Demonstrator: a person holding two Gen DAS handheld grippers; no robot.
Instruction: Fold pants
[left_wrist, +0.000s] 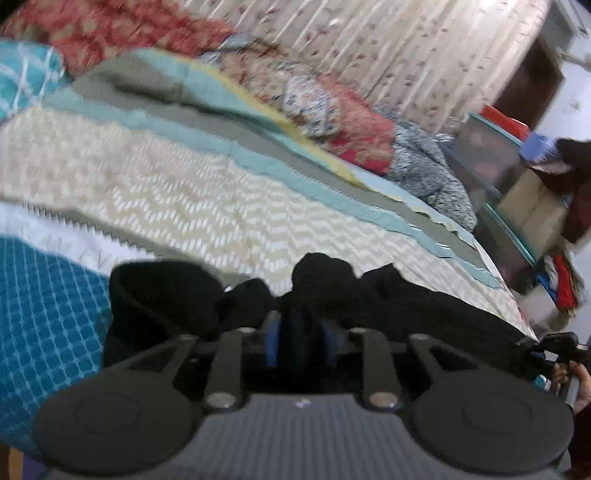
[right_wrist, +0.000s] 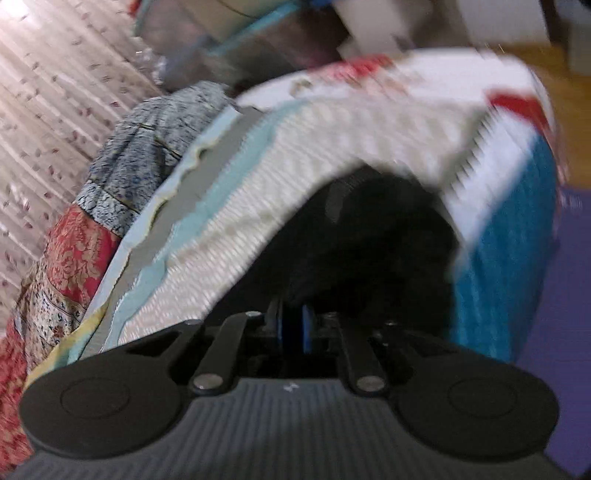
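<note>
Holding a bunch of the black fabric pants (left_wrist: 321, 280) between narrow blue pads, your left gripper (left_wrist: 301, 332) is over the cream zigzag-pattern quilt (left_wrist: 166, 184) on the bed. Your right gripper (right_wrist: 293, 325) has its jaws nearly together; black cloth lies before them, but I cannot tell if it is pinched.

The left gripper (left_wrist: 301, 338) has its two blue fingers (left_wrist: 272, 341) standing close together, with a bunch of the black pants (left_wrist: 325, 275) pinched between them. The dark cloth spreads out to both sides of the fingers (blurred, so its folds are hard to read). Beyond the fingertips lies a cream zigzag bedspread (left_wrist: 155, 184), and left of the fingers a blue checked cloth (left_wrist: 48, 314).
</note>
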